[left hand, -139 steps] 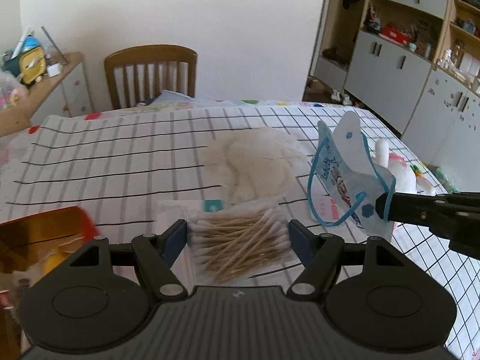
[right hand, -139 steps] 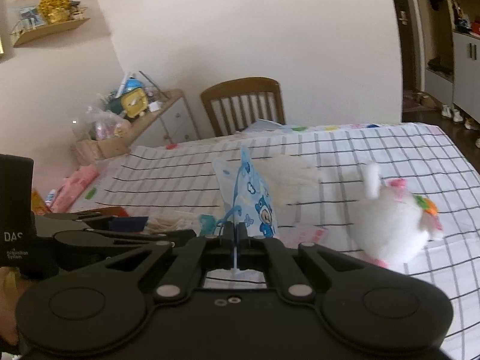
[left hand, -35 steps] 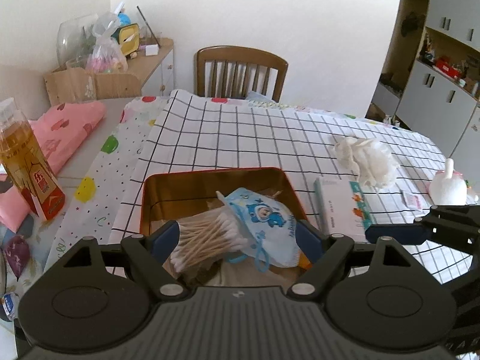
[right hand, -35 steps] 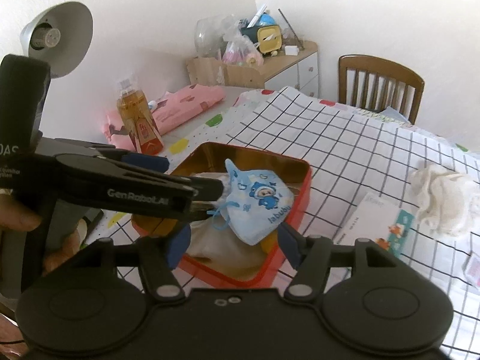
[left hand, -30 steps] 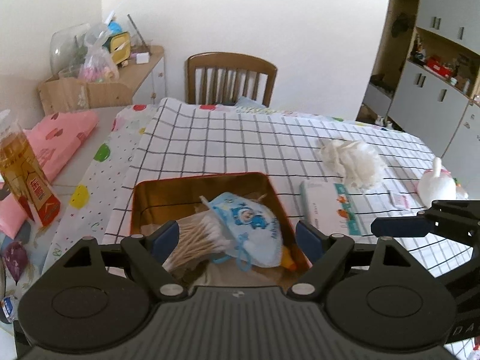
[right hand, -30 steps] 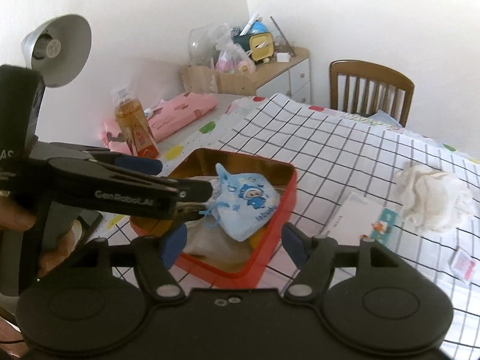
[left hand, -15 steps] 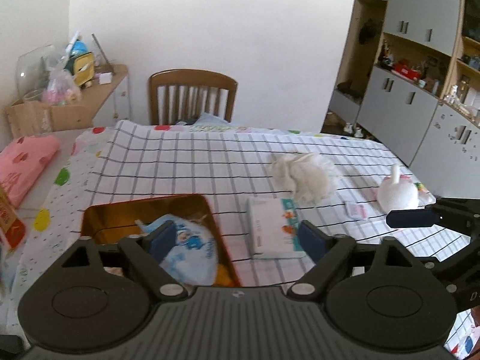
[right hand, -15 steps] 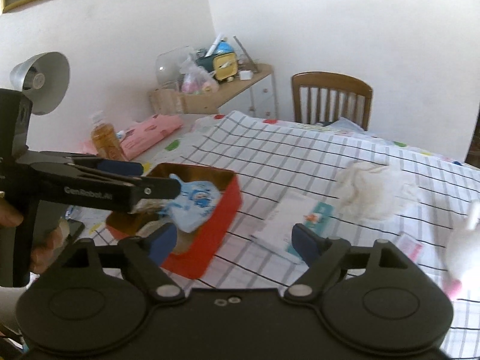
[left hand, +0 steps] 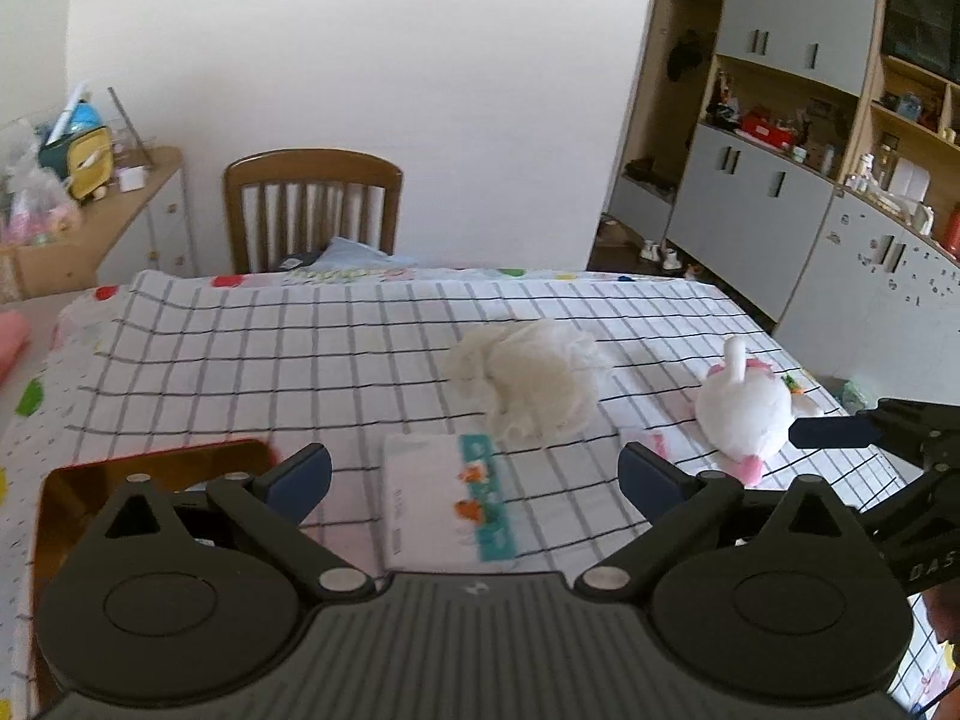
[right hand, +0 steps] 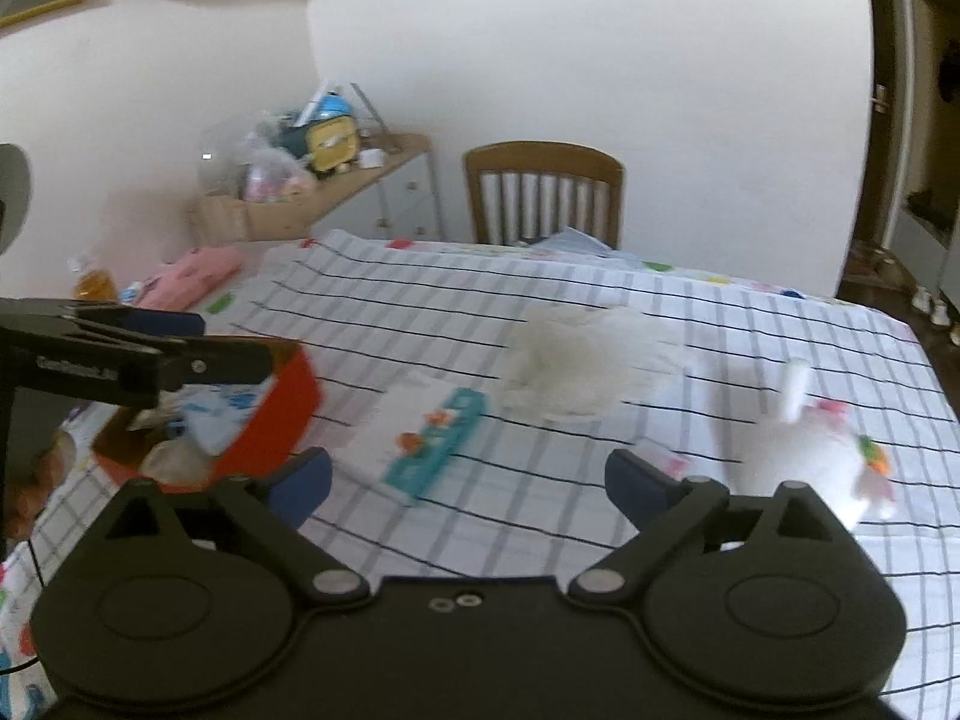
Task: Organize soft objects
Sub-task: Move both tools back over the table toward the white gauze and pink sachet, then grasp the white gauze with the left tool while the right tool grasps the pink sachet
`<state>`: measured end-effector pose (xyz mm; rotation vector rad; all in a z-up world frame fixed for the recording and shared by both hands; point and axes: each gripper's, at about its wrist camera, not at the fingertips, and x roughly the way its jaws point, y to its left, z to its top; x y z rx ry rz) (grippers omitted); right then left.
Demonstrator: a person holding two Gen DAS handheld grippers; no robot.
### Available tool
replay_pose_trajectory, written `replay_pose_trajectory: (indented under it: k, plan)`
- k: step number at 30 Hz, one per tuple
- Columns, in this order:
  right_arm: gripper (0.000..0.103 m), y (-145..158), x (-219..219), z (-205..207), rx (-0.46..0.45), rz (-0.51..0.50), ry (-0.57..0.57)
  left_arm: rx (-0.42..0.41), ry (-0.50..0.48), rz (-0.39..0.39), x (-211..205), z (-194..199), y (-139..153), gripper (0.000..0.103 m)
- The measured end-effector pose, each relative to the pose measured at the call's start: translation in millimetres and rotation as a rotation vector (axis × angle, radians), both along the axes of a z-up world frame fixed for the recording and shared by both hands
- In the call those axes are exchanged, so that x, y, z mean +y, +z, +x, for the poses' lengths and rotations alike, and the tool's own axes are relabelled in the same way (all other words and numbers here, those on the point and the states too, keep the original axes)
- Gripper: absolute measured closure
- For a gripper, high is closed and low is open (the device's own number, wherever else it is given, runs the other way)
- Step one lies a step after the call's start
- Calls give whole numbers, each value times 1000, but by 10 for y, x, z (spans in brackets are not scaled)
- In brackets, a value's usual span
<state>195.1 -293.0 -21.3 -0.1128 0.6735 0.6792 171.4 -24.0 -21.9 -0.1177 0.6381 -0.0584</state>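
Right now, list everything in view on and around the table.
tin: one, red, gold inside, table's left edge, holds a blue mask
tissue pack: one, white with teal stripe, right of the tin
cloth: one, cream, bunched, mid-table
plush bunny: one, white with pink, right side
packet: one, small, pink-white, between pack and bunny
tablecloth: one, white with black grid
chair: one, brown wood, far end
bottle: one, amber, far left
left gripper: fingers open, empty, over the pack
right gripper: fingers open, empty
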Motion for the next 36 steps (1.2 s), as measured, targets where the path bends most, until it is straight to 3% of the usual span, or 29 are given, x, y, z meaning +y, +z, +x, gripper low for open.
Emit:
replay_pose_trajectory:
  k: [20,30,36]
  plan:
    - [1,-684,-25,925,70,-99,-74,38,-53,61,-556,1179,-291,0]
    - [6,-941,60,1220,107,-133,-80,59,-77,42,-719,1670,-518,0]
    - [9,-1072,99,1307,134,-135,-109,92,-65,71,-791,1901,-719,0]
